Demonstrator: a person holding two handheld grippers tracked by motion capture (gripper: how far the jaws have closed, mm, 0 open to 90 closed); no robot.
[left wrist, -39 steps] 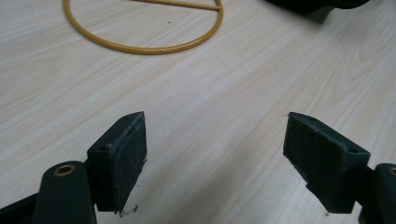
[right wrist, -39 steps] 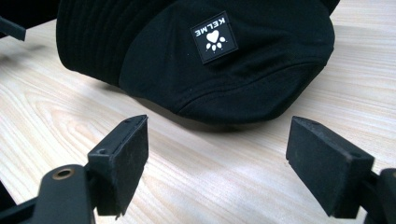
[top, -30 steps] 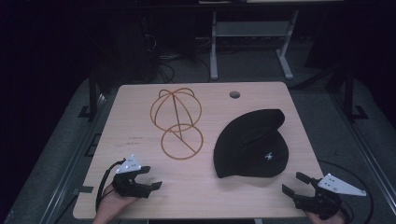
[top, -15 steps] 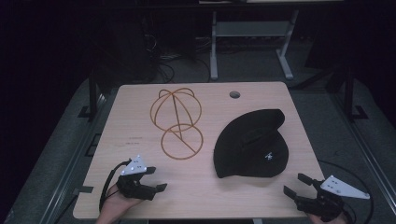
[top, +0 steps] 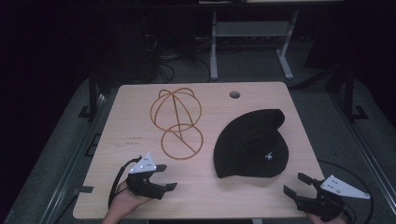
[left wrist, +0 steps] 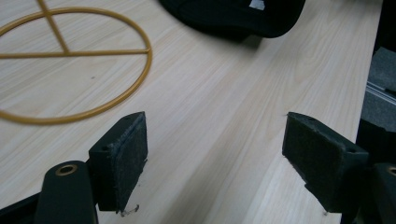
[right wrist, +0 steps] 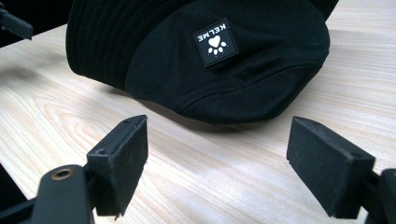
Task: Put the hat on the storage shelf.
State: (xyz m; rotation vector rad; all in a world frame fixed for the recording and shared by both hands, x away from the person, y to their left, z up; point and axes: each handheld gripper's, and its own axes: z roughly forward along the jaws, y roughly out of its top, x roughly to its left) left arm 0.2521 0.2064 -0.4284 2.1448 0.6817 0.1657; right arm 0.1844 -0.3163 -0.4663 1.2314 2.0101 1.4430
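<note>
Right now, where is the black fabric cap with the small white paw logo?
In the high view the black fabric cap lies right of centre on the wooden table, beside the gold wire stand, just beyond the right gripper.

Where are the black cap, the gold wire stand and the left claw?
black cap (top: 252, 144), high view, on its crown.
gold wire stand (top: 182, 155), high view, on its round base ring.
left claw (top: 166, 176), high view, between its two tips.

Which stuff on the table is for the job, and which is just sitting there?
For the job:
- black cap
- gold wire stand
- left hand-held gripper, open
- right hand-held gripper, open

Just there:
- round hole in the table
- cables on the floor
</note>
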